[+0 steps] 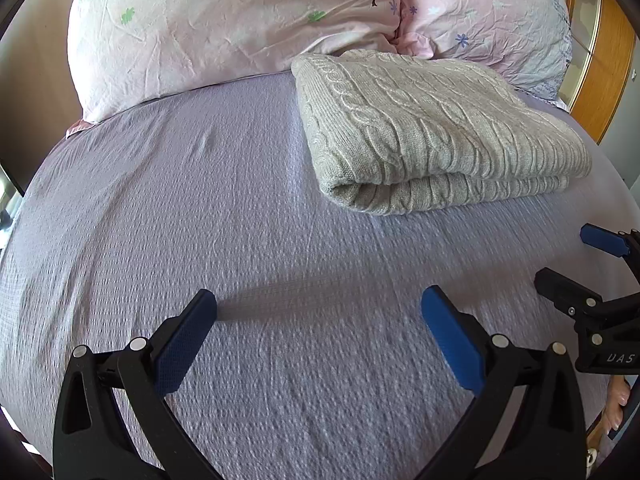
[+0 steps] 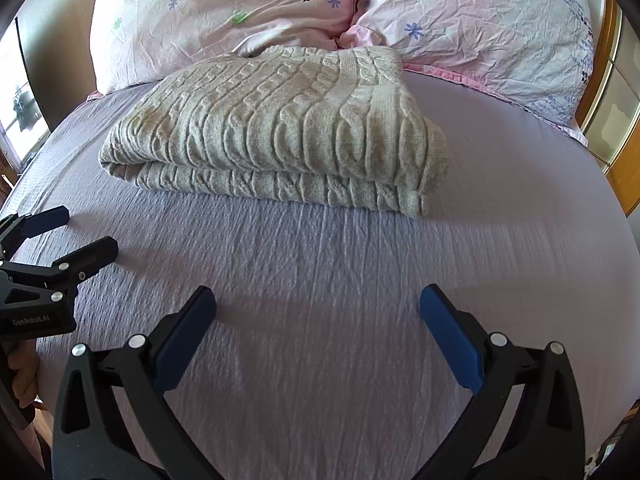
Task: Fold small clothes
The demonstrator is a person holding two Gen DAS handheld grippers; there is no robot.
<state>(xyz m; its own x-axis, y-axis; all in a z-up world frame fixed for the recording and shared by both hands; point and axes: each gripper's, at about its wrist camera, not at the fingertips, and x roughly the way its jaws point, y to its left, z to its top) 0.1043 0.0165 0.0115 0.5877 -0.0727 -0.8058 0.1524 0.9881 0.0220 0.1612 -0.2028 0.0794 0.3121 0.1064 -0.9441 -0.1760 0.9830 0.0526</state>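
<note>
A beige cable-knit sweater (image 1: 432,132) lies folded into a thick rectangle on the lilac bedsheet (image 1: 200,220), close to the pillows; it also shows in the right wrist view (image 2: 280,128). My left gripper (image 1: 319,306) is open and empty, low over the sheet, short of the sweater and to its left. My right gripper (image 2: 317,304) is open and empty, in front of the sweater's near folded edge. Each gripper shows at the edge of the other's view: the right one (image 1: 572,260), the left one (image 2: 76,236). Neither touches the sweater.
Two pink flowered pillows (image 1: 224,28) (image 2: 480,28) lean at the head of the bed behind the sweater. A wooden headboard or cabinet (image 1: 600,80) stands at the right. The lilac sheet (image 2: 520,240) stretches around the sweater.
</note>
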